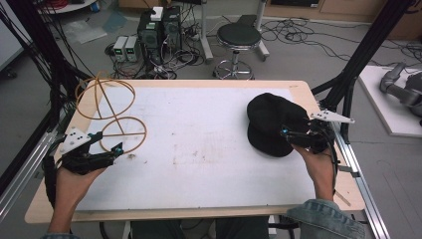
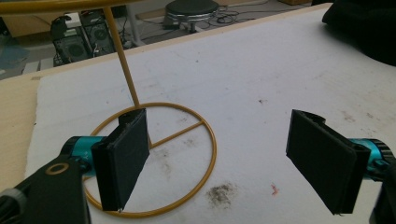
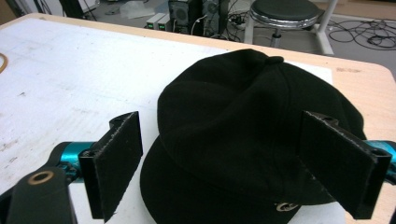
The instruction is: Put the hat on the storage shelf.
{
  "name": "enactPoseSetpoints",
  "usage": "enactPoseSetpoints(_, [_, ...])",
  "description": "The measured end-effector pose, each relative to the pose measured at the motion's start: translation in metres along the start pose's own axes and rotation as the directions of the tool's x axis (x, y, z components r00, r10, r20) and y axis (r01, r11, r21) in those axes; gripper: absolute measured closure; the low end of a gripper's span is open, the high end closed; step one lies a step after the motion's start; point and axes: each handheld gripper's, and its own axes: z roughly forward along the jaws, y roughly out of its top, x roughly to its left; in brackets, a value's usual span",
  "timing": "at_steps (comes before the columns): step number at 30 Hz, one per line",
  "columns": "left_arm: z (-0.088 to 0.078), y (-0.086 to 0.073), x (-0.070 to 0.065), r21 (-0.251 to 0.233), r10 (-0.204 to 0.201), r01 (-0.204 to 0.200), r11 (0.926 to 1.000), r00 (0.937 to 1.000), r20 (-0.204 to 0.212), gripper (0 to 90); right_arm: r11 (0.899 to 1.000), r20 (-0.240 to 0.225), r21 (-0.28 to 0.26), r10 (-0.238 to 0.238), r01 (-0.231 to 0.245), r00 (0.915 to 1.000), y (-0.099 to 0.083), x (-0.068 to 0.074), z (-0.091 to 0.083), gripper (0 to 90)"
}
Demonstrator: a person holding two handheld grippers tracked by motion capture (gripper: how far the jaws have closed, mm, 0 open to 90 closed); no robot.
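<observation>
A black cap [image 1: 271, 119] lies on the white board [image 1: 199, 149] at the right, its brim toward me. My right gripper [image 1: 288, 135] hovers at the cap's near right edge and is open. In the right gripper view the cap [image 3: 243, 116] sits between and ahead of the wide-apart jaws of that gripper [image 3: 222, 119], and the pads do not press on it. A gold wire hat stand [image 1: 107, 107] stands at the left. My left gripper [image 1: 112, 149] is open beside its base ring. The stand's pole [image 2: 122, 58] rises just beyond that gripper [image 2: 217, 116], with nothing held.
Wooden table edges [image 1: 199, 83] frame the white board. Black frame posts [image 1: 368, 45] rise at both sides. On the floor behind the table are a black stool [image 1: 239, 37], computer boxes [image 1: 159, 27] and cables. A grey machine part [image 1: 403, 84] lies on a board at far right.
</observation>
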Motion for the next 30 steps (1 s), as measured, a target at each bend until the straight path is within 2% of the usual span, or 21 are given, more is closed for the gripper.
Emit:
enactPoseSetpoints(8, [0.000,0.000,-0.001,0.003,0.007,-0.007,1.0000,1.0000,0.001,21.6,1.000,0.004,-0.009,0.011,-0.011,0.9999,-0.001,-0.002,-0.001,14.5])
enactPoseSetpoints(13, [0.001,0.000,-0.003,0.013,0.008,-0.008,0.9999,0.9999,0.009,21.6,1.000,0.002,-0.003,-0.001,0.001,1.0000,0.000,0.001,0.000,14.5])
enactPoseSetpoints(20, [-0.001,0.003,-0.005,0.002,0.018,-0.018,0.9998,0.9998,0.013,21.6,1.000,0.009,0.000,-0.009,0.009,0.9999,0.000,0.004,0.004,14.5])
enactPoseSetpoints(30, [-0.003,-0.001,-0.002,0.011,0.005,-0.005,0.9999,0.9999,0.009,21.7,1.000,0.035,-0.003,0.017,-0.017,0.9992,0.000,0.000,0.013,14.5])
